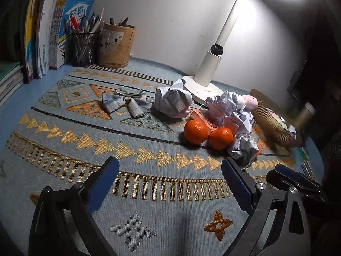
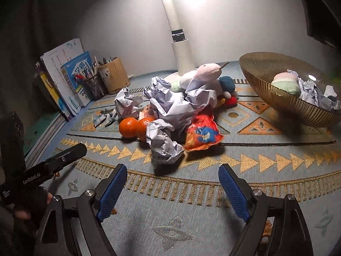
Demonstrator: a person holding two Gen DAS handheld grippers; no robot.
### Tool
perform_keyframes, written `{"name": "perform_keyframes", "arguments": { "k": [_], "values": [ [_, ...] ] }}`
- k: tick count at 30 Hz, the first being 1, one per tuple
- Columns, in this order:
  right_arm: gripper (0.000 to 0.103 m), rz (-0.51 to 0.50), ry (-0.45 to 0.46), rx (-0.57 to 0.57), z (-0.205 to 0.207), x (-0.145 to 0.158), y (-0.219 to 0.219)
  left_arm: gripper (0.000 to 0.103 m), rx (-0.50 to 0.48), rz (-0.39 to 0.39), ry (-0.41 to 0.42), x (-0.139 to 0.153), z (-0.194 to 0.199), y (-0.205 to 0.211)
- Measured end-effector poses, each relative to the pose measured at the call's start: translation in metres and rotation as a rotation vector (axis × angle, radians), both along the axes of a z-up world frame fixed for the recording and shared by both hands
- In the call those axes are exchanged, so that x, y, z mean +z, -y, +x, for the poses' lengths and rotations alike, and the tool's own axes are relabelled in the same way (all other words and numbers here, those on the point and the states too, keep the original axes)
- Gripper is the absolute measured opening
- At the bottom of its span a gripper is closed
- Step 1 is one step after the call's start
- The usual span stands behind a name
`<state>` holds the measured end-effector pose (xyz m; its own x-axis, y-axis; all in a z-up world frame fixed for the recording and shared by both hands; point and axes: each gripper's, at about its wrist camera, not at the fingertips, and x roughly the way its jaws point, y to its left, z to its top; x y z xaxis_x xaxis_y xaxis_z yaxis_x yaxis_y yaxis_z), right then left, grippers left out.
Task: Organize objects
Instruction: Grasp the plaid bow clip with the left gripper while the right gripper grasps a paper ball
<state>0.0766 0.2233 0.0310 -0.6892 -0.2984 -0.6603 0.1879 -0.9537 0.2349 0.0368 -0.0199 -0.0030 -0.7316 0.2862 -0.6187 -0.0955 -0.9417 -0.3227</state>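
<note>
A heap lies mid-mat: two oranges [image 1: 196,131] [image 2: 127,127], several crumpled paper balls [image 1: 173,101] [image 2: 164,147], a pink plush toy [image 2: 207,72], an orange snack bag [image 2: 202,135] and a checked cloth bow [image 1: 123,102]. A gold ribbed bowl [image 1: 270,120] [image 2: 283,104] at the right holds crumpled paper and a pastel plush. My left gripper [image 1: 170,181] is open and empty, short of the oranges. My right gripper [image 2: 172,188] is open and empty, just short of the nearest paper ball.
A white desk lamp [image 1: 204,79] [image 2: 183,51] stands behind the heap. Books [image 1: 59,32], a mesh pen cup [image 1: 84,47] and a cardboard pen holder [image 1: 116,44] line the back left. The patterned mat [image 1: 149,202] covers the desk.
</note>
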Motion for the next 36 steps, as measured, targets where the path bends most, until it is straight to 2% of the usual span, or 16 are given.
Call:
{"name": "perform_keyframes", "arguments": {
  "k": [15, 16, 18, 20, 22, 25, 26, 28, 31, 34, 35, 36],
  "values": [
    [0.087, 0.073, -0.005, 0.022, -0.001, 0.002, 0.013, 0.097, 0.016, 0.027, 0.017, 0.001, -0.002, 0.007],
    [0.087, 0.053, 0.005, 0.044, -0.004, 0.006, 0.014, 0.097, 0.005, 0.012, 0.026, 0.004, -0.005, 0.009],
    [0.087, -0.013, 0.015, 0.102, -0.013, 0.024, 0.017, 0.097, 0.001, -0.082, 0.011, 0.017, -0.013, 0.014],
    [0.087, -0.028, -0.026, 0.134, -0.026, 0.052, 0.027, 0.097, 0.01, -0.165, -0.022, 0.034, -0.027, 0.025],
    [0.087, -0.007, -0.05, 0.158, -0.047, 0.076, 0.044, 0.097, -0.021, -0.169, -0.026, 0.041, -0.049, 0.038],
    [0.076, -0.011, -0.016, 0.218, -0.089, 0.091, 0.075, 0.096, -0.075, -0.186, 0.025, 0.027, -0.089, 0.05],
    [0.069, -0.01, 0.007, 0.24, -0.104, 0.09, 0.085, 0.096, -0.085, -0.19, 0.044, 0.02, -0.099, 0.052],
    [0.068, 0.015, 0.075, 0.268, -0.133, 0.082, 0.104, 0.096, -0.109, -0.185, 0.086, 0.006, -0.118, 0.054],
    [0.067, 0.04, 0.203, 0.331, -0.169, 0.054, 0.128, 0.096, -0.125, -0.227, 0.126, -0.008, -0.14, 0.046],
    [0.067, 0.097, 0.247, 0.319, -0.191, 0.032, 0.141, 0.096, -0.15, -0.25, 0.154, -0.02, -0.157, 0.037],
    [0.067, 0.121, 0.253, 0.303, -0.196, 0.025, 0.142, 0.094, -0.149, -0.271, 0.164, -0.024, -0.161, 0.033],
    [0.067, 0.145, 0.253, 0.294, -0.201, 0.02, 0.141, 0.086, -0.144, -0.292, 0.174, -0.028, -0.166, 0.03]
  ]
}}
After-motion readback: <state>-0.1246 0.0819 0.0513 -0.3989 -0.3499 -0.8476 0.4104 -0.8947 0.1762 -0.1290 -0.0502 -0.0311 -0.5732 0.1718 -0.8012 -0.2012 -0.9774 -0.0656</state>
